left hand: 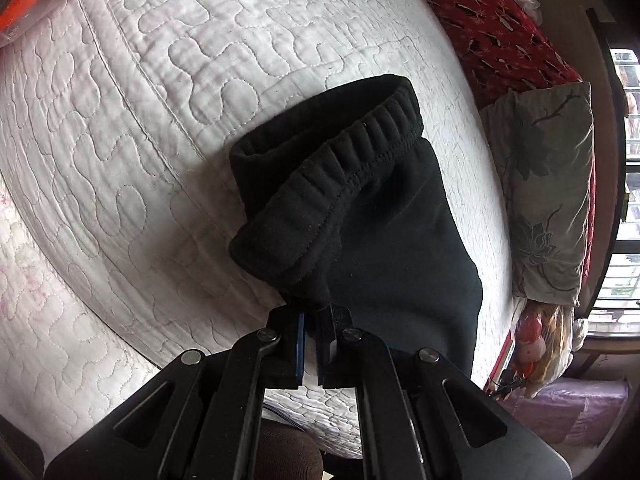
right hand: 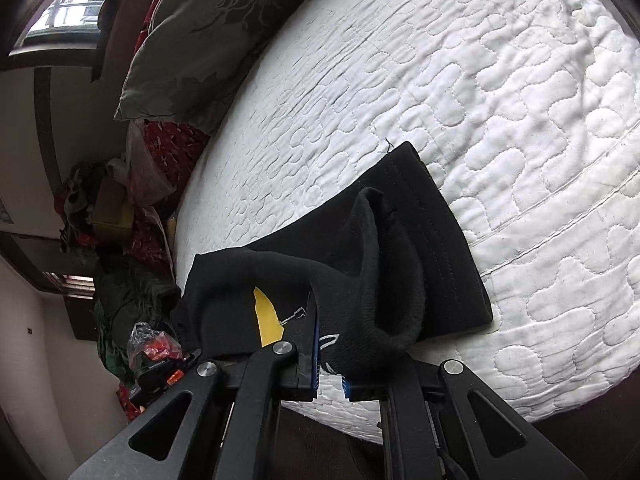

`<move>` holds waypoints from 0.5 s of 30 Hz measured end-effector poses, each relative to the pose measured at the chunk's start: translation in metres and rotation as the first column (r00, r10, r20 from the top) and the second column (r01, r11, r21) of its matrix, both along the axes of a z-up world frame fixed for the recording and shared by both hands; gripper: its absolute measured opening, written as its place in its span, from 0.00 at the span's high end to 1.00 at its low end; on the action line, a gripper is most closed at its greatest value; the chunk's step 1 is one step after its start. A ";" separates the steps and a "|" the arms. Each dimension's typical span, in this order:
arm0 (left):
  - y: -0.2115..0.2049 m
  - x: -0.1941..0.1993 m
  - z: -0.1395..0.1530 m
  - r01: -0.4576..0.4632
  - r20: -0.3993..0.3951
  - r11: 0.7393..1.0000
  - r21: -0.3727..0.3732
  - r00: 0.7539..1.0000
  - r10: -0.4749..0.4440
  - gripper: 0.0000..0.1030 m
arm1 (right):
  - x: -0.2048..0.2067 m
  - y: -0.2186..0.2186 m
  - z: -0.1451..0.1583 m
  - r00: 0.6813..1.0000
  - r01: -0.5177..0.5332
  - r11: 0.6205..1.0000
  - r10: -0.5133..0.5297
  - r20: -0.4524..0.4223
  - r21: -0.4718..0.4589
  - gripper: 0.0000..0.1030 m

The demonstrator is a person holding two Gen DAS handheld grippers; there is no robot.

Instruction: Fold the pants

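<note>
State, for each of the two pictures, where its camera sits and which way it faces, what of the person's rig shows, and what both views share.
Left wrist view: sits on the left gripper, looking down along its jaws at the pants waistband on the quilt; the jaws are shut on the black cloth.
Right wrist view: sits on the right gripper, looking down at a pants leg end on the quilt; the jaws pinch cloth.
Shared: pants, quilt, the grey pillow.
</note>
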State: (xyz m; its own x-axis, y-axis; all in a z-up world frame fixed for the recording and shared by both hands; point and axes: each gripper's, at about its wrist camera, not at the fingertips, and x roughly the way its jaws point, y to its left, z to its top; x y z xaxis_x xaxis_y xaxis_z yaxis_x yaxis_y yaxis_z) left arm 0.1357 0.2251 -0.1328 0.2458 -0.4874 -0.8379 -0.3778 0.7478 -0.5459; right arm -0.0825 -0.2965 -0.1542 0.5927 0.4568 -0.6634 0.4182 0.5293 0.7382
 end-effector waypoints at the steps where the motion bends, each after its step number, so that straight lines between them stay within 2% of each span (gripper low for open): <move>1: -0.001 0.001 0.000 0.000 -0.004 1.000 0.000 1.000 0.000 0.98 | -0.001 0.001 -0.001 1.000 -0.007 1.000 0.007 -0.007 -0.016 0.90; 4: 0.001 0.004 -0.001 0.000 -0.013 1.000 -0.010 1.000 0.000 0.98 | -0.010 -0.004 -0.010 0.999 -0.004 1.000 0.005 -0.049 0.026 0.85; 6: 0.002 0.005 -0.002 -0.004 -0.022 1.000 -0.018 1.000 0.004 0.98 | -0.016 -0.009 -0.007 0.999 0.011 0.999 -0.010 -0.040 0.031 0.81; 8: 0.003 0.006 -0.002 -0.010 -0.029 1.000 -0.022 1.000 0.010 0.98 | -0.020 -0.015 -0.002 0.999 0.035 0.999 -0.034 -0.019 0.022 0.68; 10: 0.003 0.004 -0.003 -0.013 -0.031 1.000 -0.020 0.999 0.012 0.98 | -0.021 -0.024 0.002 0.997 0.073 0.997 -0.073 -0.008 0.023 0.64; 13: 0.001 0.006 -0.003 -0.006 -0.032 1.000 -0.014 0.999 0.005 0.98 | -0.021 -0.035 0.004 0.993 0.121 0.992 -0.122 0.004 0.043 0.63; 15: 0.001 0.007 -0.004 -0.007 -0.040 1.000 -0.014 0.999 0.006 0.98 | -0.024 -0.043 0.011 0.987 0.158 0.987 -0.159 0.030 0.022 0.63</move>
State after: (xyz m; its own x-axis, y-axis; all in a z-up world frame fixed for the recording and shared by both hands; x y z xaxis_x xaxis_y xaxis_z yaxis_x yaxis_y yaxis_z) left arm 0.1427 0.2263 -0.1369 0.2157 -0.4980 -0.8399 -0.4040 0.7376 -0.5411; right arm -0.1063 -0.3391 -0.1431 0.6792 0.3680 -0.6350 0.4718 0.4438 0.7619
